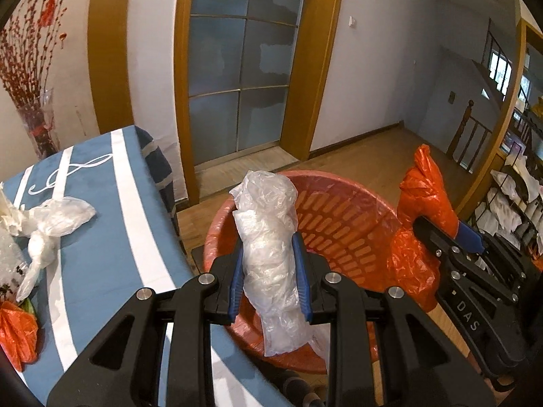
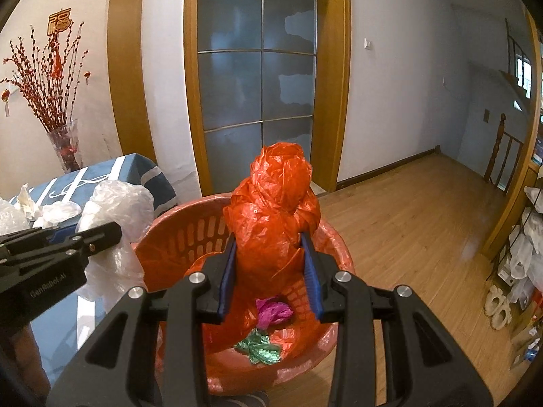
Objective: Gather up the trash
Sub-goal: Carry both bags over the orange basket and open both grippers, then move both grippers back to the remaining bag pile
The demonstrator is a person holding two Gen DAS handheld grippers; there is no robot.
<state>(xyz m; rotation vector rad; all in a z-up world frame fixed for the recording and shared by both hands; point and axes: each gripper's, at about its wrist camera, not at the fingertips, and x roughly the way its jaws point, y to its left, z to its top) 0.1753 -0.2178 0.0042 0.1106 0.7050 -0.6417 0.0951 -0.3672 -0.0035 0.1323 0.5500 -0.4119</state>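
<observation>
**Both hand-held grippers loaded, poised over the basket**

Left hand-held gripper: angled downward, blue pads clamped on a crumpled clear plastic bag. The bag stands up between the pads and trails below them, hanging over the near-left part of the red basket.

Right hand-held gripper: also tilted downward, jaws narrowed onto a bunched orange plastic bag, the knotted top rising above the pads. It sits over the middle of the basket, just right of the left one; the two tools are near each other but apart.

Basket: slotted walls, lined with orange film, standing on the wooden floor right against the worktop's right edge. At its bottom lie a magenta scrap and a green scrap.

Worktop: blue cloth with white stripes. Toward its left edge lie a white plastic bag and, at the near-left corner, another orange bag.

Room: open floor runs right and beyond the basket to the glass door and the wall. A wire rack with white items lines the far right. A vase of red branches stands behind the worktop's far-left corner.
</observation>
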